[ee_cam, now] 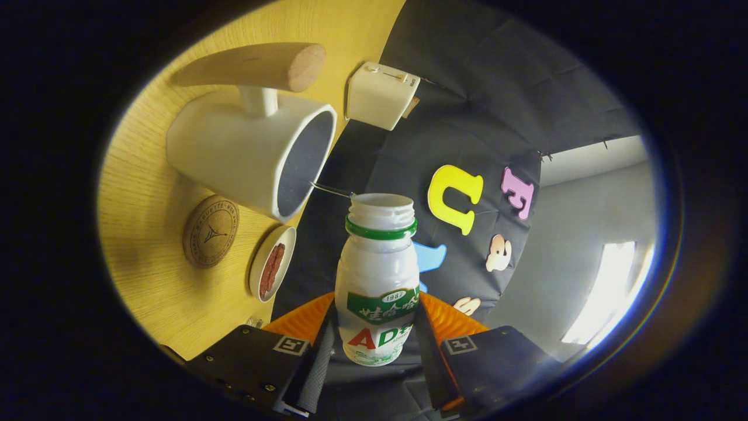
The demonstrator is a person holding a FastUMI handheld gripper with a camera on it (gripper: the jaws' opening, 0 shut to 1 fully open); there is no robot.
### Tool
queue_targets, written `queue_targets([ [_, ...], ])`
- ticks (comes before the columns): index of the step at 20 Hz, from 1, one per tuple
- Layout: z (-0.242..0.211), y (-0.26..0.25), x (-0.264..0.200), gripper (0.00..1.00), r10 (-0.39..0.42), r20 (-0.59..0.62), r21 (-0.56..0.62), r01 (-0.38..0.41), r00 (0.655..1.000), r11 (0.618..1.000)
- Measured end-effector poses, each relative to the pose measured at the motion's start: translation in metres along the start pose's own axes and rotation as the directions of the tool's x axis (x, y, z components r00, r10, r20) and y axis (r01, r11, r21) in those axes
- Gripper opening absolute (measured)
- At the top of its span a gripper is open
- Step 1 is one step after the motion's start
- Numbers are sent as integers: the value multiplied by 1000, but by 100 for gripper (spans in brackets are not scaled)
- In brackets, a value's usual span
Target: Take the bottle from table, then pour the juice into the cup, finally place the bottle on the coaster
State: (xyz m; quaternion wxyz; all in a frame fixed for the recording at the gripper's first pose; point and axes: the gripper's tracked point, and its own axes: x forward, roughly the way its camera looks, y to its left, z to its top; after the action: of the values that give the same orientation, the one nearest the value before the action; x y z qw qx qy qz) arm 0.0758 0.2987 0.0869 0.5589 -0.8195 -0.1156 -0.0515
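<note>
Beyond the fingers, to the left, a round brown cork coaster and a white cup with a wooden handle were seen on the yellow wooden table. The small white plastic bottle with a green neck ring, uncapped, was held between both fingers of the gripper, closed on it.

Uncapped white bottle tipped beside white cup; round coaster nearby
</note>
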Motion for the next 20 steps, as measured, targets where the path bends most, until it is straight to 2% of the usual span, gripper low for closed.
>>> queue_targets([
  [12,0,-6,-1,69,-30,6,-24,30,1000,999],
  [20,5,-18,-4,69,-86,25,-85,87,996,993],
])
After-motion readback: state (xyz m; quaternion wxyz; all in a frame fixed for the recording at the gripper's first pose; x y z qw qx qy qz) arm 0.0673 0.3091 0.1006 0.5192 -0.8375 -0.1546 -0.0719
